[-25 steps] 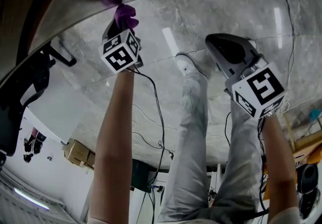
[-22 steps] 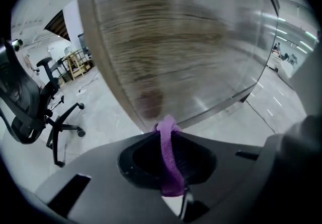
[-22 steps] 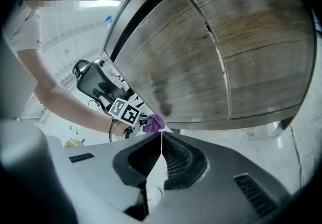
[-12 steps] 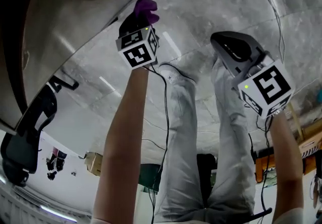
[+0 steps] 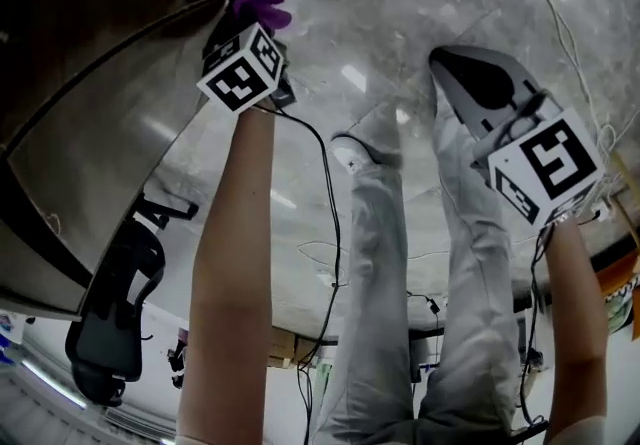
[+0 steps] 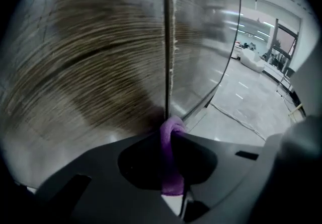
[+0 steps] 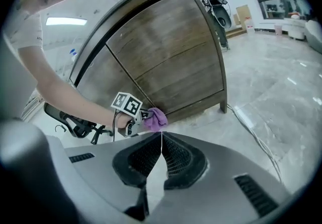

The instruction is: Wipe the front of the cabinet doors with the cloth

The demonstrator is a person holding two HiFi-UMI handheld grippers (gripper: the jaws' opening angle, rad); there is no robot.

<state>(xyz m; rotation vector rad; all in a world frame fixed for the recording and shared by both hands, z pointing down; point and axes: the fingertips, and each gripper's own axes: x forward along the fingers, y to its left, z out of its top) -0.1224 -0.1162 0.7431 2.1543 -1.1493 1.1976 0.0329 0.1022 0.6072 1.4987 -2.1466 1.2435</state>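
Note:
A purple cloth (image 5: pixel 260 1) is clamped in my left gripper (image 5: pixel 245 28) and pressed against the low front of the wooden cabinet doors (image 5: pixel 110 103). The left gripper view shows the cloth (image 6: pixel 171 155) squeezed between the jaws, right at the seam between the two doors (image 6: pixel 165 42). From the right gripper view, the cabinet (image 7: pixel 161 52) stands ahead, with the left gripper (image 7: pixel 137 119) and cloth (image 7: pixel 156 118) at its bottom edge. My right gripper (image 5: pixel 470 93) hangs over the floor, away from the cabinet, jaws shut with nothing between them.
Pale marble floor (image 5: pixel 420 23) lies beneath. A black cable (image 5: pixel 325 193) trails from the left gripper, another cable (image 7: pixel 256 132) runs across the floor near the cabinet leg. A black office chair (image 5: pixel 115 313) stands at the left. The person's legs (image 5: pixel 380 283) are between the arms.
The left gripper with the cloth has slid along the cabinet front, first rightward, then back left and up. The right gripper stayed roughly in place.

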